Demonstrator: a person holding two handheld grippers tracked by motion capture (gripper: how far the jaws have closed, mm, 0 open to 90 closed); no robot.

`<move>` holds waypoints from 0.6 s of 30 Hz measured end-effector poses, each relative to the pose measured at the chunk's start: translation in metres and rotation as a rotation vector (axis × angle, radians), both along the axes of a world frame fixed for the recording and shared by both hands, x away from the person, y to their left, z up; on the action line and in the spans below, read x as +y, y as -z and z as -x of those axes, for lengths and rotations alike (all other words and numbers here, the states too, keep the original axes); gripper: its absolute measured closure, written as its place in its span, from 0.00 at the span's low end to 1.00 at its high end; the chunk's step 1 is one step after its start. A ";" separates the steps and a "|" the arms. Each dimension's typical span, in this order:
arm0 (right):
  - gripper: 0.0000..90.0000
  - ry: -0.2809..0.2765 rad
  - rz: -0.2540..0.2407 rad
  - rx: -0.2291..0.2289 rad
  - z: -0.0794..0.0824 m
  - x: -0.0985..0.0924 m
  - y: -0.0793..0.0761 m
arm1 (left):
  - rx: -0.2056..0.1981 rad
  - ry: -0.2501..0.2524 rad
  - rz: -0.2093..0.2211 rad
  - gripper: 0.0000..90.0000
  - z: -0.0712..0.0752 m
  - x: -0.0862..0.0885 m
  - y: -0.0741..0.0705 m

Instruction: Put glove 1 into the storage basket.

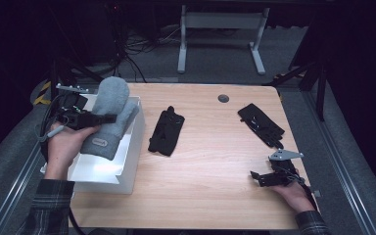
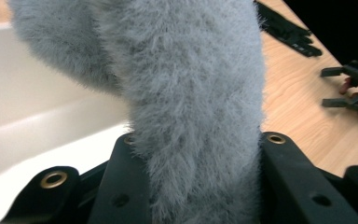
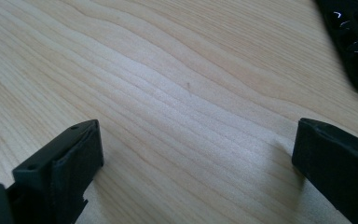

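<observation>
Over white bin (image 1: 133, 147): grey mitten (image 1: 111, 115) in left claw (image 1: 108, 118), fingertip end pointing away.

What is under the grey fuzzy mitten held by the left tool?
The grey fuzzy mitten, clamped in the left tool, hangs over the open white box. Its lit floor looks bare in front; the part beneath the mitten is hidden.

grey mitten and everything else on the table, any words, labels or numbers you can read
Grey mitten: a small patch near its cuff, too small and blurred to read.
Black gloves: no readable text.
White box: no text.
Left gripper and right gripper: no text.
</observation>
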State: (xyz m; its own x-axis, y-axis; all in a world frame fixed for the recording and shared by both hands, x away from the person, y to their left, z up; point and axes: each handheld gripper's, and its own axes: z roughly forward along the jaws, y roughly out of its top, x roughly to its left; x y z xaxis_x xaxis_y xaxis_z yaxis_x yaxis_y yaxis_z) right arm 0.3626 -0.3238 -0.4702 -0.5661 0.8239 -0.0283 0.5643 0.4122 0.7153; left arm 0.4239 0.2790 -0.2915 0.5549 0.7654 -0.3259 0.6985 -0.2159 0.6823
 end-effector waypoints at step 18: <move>0.02 -0.003 0.000 0.000 0.000 0.000 0.000 | 0.185 -0.089 -0.006 0.76 -0.016 0.017 0.083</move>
